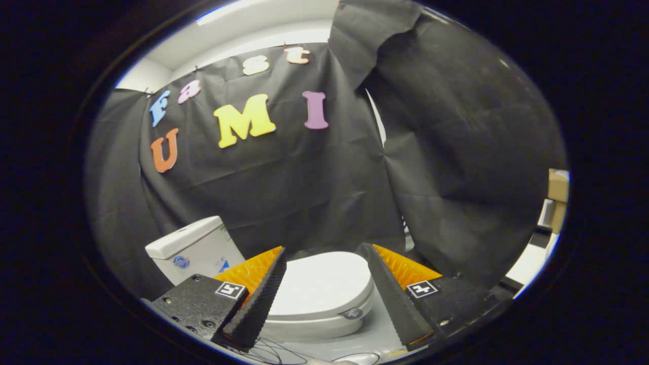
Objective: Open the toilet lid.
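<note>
White plastic is what I see first: a toilet lid (324, 281) lying flat and closed over the bowl, framed in the gap between my gripper (324, 261)'s two fingers and a little beyond their tips. The fingers are spread wide apart, with nothing between them and nothing touching either one; they hold no object. The lid sits lower than the fingertips and ahead of them, with its rounded front rim turned toward me, and a small dark oval badge (352, 313) marks that front edge, closer to my right finger than to my left. Beyond my left finger, and further back than the lid, stands the white cistern (195, 248) with its own flat cover, tilted in my view by the lens. Behind everything hangs a dark cloth wall (314, 192), draped in folds. Below the lid's front edge I can make out pale floor (365, 339) and some thin dark cables (274, 352) near the base of my left finger. As I judge it, the task is at its opening stage: I am approaching, and the lid has not been lifted at all. The next move, I think, calls for lowering the gripper and carrying it forward until one finger can slip under the front rim near the badge, or until both fingers straddle that rim, then swinging the lid up and back toward the cistern. I cannot tell how much lip the rim offers for a grip.
</note>
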The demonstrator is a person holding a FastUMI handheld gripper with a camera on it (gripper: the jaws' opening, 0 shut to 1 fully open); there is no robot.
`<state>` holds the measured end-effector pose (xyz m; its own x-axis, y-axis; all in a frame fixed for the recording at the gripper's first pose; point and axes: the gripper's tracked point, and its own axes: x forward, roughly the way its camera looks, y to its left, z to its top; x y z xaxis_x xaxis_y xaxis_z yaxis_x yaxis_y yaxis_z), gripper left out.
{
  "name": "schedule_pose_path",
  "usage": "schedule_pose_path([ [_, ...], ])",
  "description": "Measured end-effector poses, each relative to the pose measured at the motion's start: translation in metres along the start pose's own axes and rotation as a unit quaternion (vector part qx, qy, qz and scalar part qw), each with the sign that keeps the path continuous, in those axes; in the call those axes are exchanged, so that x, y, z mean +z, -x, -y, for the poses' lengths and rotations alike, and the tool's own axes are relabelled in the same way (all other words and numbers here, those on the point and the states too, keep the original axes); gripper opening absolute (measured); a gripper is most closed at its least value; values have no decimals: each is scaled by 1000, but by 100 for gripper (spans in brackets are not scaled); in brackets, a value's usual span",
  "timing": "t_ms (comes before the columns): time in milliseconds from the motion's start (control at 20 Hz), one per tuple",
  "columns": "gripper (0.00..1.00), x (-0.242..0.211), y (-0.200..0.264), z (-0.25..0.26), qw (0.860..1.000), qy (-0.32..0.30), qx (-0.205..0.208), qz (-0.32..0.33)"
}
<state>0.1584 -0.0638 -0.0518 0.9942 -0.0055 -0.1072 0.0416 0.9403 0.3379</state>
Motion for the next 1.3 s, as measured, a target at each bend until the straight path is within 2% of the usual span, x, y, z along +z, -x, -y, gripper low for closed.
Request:
schedule_pose_path([
  [250,100,-75,-52,33,995,-42,-14,-85],
  [400,100,-113,-78,36,987,-89,-4,-134],
  [600,99,-147,-102,47,977,-141,-9,-159],
  [850,99,-179,-113,57,966,-179,-13,-187],
  [1050,98,-206,-113,62,950,-229,-12,-213],
  [1300,85,-229,-119,66,927,-287,-14,-241],
])
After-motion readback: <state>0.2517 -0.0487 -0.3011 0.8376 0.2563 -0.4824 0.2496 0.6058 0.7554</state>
